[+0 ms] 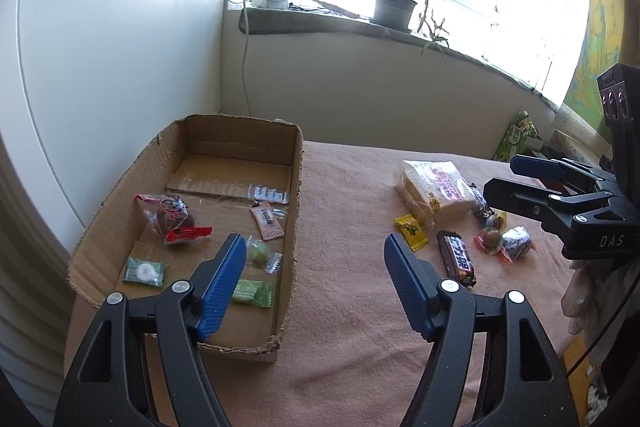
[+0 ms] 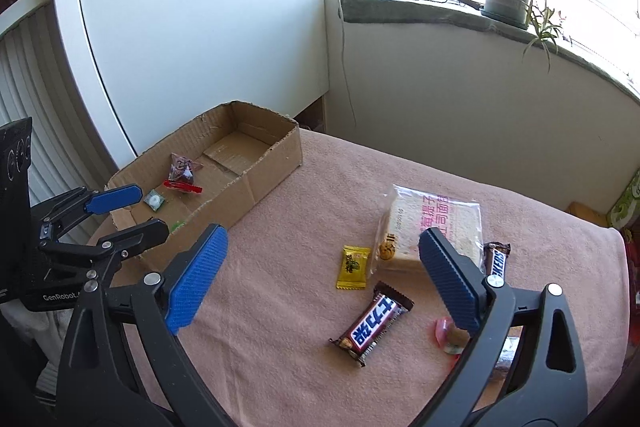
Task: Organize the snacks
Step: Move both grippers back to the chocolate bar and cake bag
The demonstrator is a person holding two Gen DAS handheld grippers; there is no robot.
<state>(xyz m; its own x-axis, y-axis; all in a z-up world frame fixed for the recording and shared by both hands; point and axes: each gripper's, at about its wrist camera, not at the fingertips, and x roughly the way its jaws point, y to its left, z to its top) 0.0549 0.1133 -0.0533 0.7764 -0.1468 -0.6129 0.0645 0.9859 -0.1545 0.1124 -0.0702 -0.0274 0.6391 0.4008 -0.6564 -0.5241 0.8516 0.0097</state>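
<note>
With both our left tongs (image 1: 314,283) and right tongs (image 2: 320,275) wide and empty, 7 sweets lie in the cardboard box (image 1: 294,163); the bread pack (image 2: 440,223) and chocolate bar (image 2: 370,325) wait on the bench (image 2: 280,267).

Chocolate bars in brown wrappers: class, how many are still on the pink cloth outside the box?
2. One chocolate bar lies in front of the bread pack, beside the yellow candy; the second bar is at the pack's right edge, partly behind the right claw. More could be hidden.
</note>
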